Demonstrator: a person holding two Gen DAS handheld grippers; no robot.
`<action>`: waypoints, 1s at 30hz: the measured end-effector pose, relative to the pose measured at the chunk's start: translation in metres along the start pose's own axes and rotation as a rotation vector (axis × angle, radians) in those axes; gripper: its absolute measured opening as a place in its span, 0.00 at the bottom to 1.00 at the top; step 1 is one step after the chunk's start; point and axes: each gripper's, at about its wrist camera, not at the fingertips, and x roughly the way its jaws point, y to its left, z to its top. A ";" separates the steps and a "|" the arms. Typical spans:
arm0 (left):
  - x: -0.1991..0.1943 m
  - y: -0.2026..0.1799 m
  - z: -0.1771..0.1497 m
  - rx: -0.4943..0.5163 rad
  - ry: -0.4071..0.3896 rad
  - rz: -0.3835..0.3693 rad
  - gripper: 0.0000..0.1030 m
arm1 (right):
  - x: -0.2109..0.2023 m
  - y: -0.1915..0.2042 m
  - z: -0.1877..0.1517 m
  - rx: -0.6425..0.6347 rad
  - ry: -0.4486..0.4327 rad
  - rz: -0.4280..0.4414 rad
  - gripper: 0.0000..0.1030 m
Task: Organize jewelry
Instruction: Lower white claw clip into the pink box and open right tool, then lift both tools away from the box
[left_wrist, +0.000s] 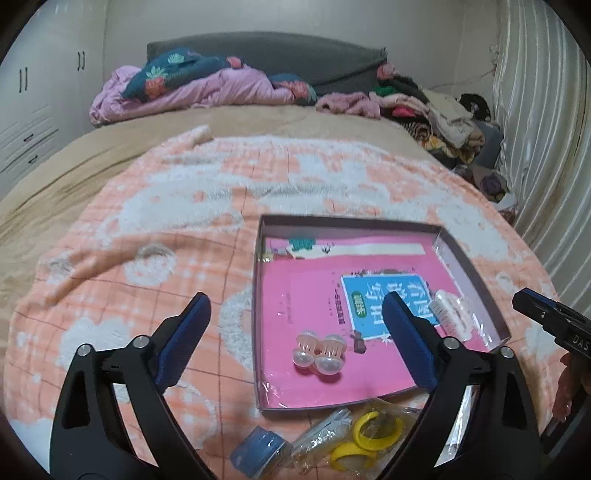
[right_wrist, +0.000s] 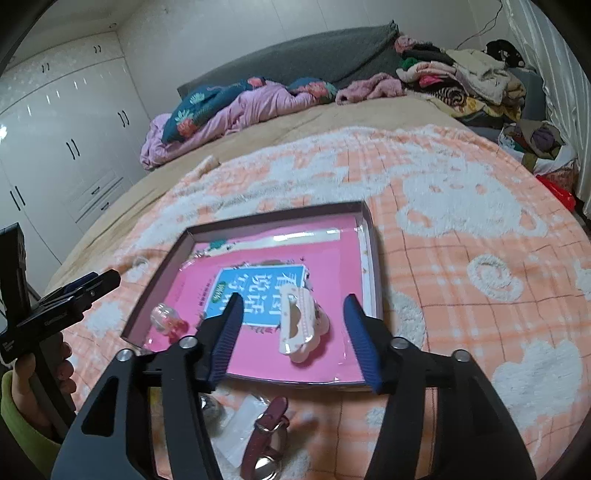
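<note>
A shallow box (left_wrist: 351, 220) with a pink lining lies on the bed. In the left wrist view my left gripper (left_wrist: 295, 301) hangs wide open above its near left part, with nothing between the fingers. Below it a pink clip with pearl ends (left_wrist: 320, 354) rests on the lining. In the right wrist view my right gripper (right_wrist: 293, 300) is open over the box (right_wrist: 273, 218). A white claw clip (right_wrist: 299, 326) lies on the lining between its fingers, and the pads do not touch it. The pearl clip (right_wrist: 166, 317) shows at the left.
Loose items lie on the orange checked blanket in front of the box: yellow bangles in a clear bag (left_wrist: 369, 435), a small blue box (left_wrist: 258, 452) and a maroon-strapped watch (right_wrist: 269, 432). Crumpled bedding and piled clothes sit at the bed's far end. White wardrobes stand on the left.
</note>
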 end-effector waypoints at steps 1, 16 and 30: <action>-0.004 0.001 0.001 -0.001 -0.011 0.004 0.89 | -0.004 0.001 0.001 -0.001 -0.009 0.001 0.62; -0.073 0.009 0.002 -0.026 -0.133 -0.005 0.91 | -0.056 0.015 -0.002 -0.023 -0.079 0.026 0.71; -0.089 -0.010 -0.019 0.033 -0.117 -0.014 0.91 | -0.088 0.029 -0.014 -0.044 -0.099 0.029 0.75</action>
